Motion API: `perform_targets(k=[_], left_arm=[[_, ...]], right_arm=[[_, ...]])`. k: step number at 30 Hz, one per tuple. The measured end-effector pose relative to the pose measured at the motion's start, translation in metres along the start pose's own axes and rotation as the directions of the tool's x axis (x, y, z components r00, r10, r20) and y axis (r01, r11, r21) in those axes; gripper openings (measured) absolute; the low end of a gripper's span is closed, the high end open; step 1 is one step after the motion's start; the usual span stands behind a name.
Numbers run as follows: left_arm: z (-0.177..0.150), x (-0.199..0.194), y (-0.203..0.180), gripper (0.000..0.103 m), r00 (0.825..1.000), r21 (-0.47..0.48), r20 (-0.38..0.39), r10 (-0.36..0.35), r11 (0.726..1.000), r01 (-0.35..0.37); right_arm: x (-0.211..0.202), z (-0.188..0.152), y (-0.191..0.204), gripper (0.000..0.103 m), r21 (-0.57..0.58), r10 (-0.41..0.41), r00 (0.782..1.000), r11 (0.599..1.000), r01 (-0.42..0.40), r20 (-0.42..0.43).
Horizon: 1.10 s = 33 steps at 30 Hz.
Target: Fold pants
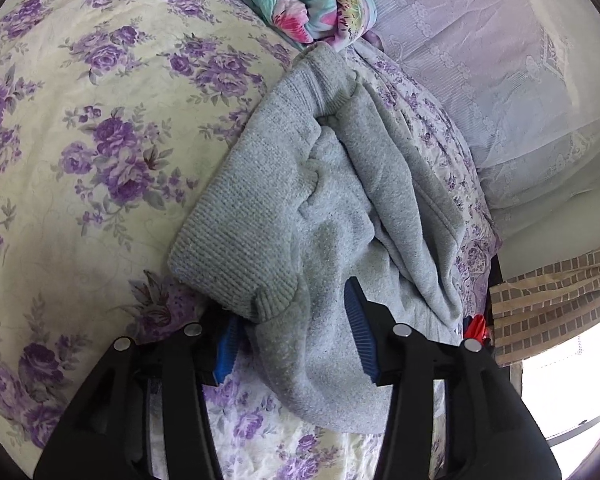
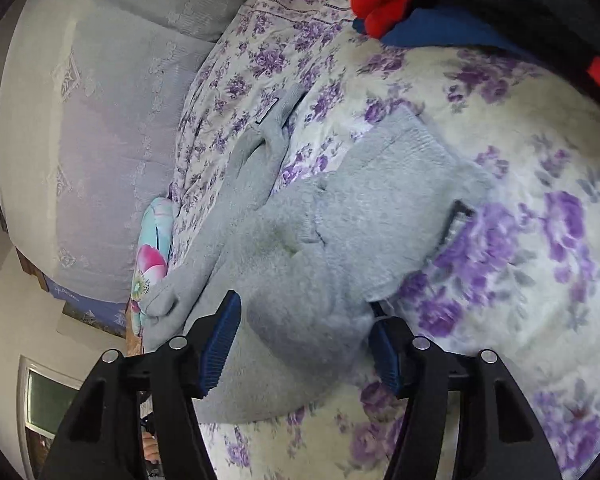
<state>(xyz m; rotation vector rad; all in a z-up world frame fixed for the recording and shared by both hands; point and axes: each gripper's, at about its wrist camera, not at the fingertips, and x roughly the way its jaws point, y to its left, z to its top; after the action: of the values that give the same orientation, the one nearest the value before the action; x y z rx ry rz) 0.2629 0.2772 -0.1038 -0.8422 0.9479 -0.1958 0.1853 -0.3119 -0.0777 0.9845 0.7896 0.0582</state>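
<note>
Grey fleece pants lie bunched on the floral bedspread, with a ribbed cuff or waistband at the left edge. My left gripper is open, its blue pads on either side of a hanging fold of the grey fabric. In the right wrist view the pants spread across the bedspread, one leg trailing toward the far left. My right gripper is open, its blue pads wide apart around a mound of grey fabric.
A rolled pink-and-teal quilt lies beyond the pants. A pale lace-covered pillow sits at the right. A red and blue cloth lies at the far edge in the right view. A brown checked fabric hangs at the bedside.
</note>
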Motion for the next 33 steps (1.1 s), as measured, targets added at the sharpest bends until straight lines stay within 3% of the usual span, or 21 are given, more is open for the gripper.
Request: perform_targets(k=[1, 2, 3, 5, 12, 15, 18, 20, 22, 23, 24, 25, 26, 27, 29, 31, 33], left_arm=[[0.000, 0.000, 0.001, 0.040, 1.000, -0.004, 0.000, 0.004, 1.000, -0.004], [0.000, -0.001, 0.002, 0.026, 1.000, -0.009, 0.001, 0.014, 1.000, -0.014], [0.000, -0.003, 0.005, 0.020, 1.000, -0.017, 0.000, 0.018, 1.000, -0.018], [-0.001, -0.012, 0.010, 0.013, 1.000, -0.033, 0.007, -0.012, 0.999, 0.013], [-0.034, -0.087, 0.001, 0.012, 0.995, -0.008, 0.065, -0.073, 0.997, 0.073], [-0.062, -0.114, 0.015, 0.012, 0.996, -0.015, 0.069, -0.050, 0.999, 0.051], [-0.091, -0.110, 0.039, 0.012, 0.999, -0.056, 0.035, 0.005, 0.998, -0.003], [-0.103, -0.101, 0.046, 0.015, 0.997, -0.036, 0.029, 0.066, 0.997, -0.065], [-0.107, -0.104, 0.045, 0.021, 0.995, -0.017, 0.058, 0.079, 0.997, -0.078], [-0.106, -0.110, 0.044, 0.036, 0.995, -0.021, 0.066, 0.075, 0.997, -0.074], [-0.104, -0.117, 0.044, 0.047, 0.995, -0.026, 0.086, 0.060, 0.998, -0.058], [-0.102, -0.128, 0.045, 0.069, 0.992, -0.034, 0.117, 0.055, 0.998, -0.052], [-0.101, -0.139, 0.045, 0.081, 0.985, -0.046, 0.156, 0.080, 0.996, -0.073], [-0.099, -0.150, 0.047, 0.083, 0.974, -0.059, 0.193, 0.116, 0.993, -0.107], [-0.091, -0.167, 0.051, 0.084, 0.959, -0.077, 0.242, 0.150, 0.988, -0.135], [-0.074, -0.170, 0.053, 0.084, 0.954, -0.084, 0.248, 0.170, 0.984, -0.154], [-0.054, -0.160, 0.044, 0.084, 0.953, -0.045, 0.244, 0.180, 0.984, -0.174]], right_arm=[[0.004, 0.001, 0.004, 0.041, -0.021, -0.011, 1.000, 1.000, 0.011, -0.003], [0.006, 0.002, 0.005, 0.029, -0.029, -0.014, 1.000, 0.999, 0.014, -0.004], [0.006, 0.002, 0.005, 0.008, -0.026, 0.001, 1.000, 1.000, -0.001, -0.008], [-0.001, 0.002, 0.003, 0.007, -0.023, 0.013, 1.000, 1.000, -0.013, 0.006], [-0.057, -0.026, 0.022, 0.007, -0.117, 0.024, 0.999, 0.993, -0.027, -0.027], [-0.081, -0.049, 0.014, 0.007, -0.134, -0.001, 0.998, 0.991, -0.008, -0.066], [-0.086, -0.070, -0.006, 0.007, -0.112, -0.039, 0.994, 0.993, 0.027, -0.105], [-0.081, -0.077, -0.017, 0.008, -0.100, -0.054, 0.991, 0.994, 0.042, -0.126], [-0.082, -0.077, -0.027, 0.014, -0.058, -0.034, 0.991, 0.998, 0.027, -0.131], [-0.085, -0.074, -0.028, 0.016, -0.040, -0.032, 0.991, 0.999, 0.027, -0.131], [-0.092, -0.071, -0.028, 0.027, -0.036, -0.047, 0.992, 0.998, 0.043, -0.114], [-0.103, -0.067, -0.027, 0.046, -0.045, -0.072, 0.995, 0.997, 0.069, -0.074], [-0.115, -0.063, -0.026, 0.055, -0.055, -0.101, 0.994, 0.994, 0.099, -0.029], [-0.129, -0.059, -0.026, 0.066, -0.055, -0.139, 0.990, 0.989, 0.139, 0.019], [-0.152, -0.049, -0.029, 0.066, -0.032, -0.190, 0.975, 0.980, 0.195, 0.117], [-0.162, -0.038, -0.028, 0.067, -0.016, -0.172, 0.970, 0.984, 0.177, 0.172], [-0.152, -0.023, -0.017, 0.067, -0.036, -0.113, 0.979, 0.992, 0.121, 0.172]])
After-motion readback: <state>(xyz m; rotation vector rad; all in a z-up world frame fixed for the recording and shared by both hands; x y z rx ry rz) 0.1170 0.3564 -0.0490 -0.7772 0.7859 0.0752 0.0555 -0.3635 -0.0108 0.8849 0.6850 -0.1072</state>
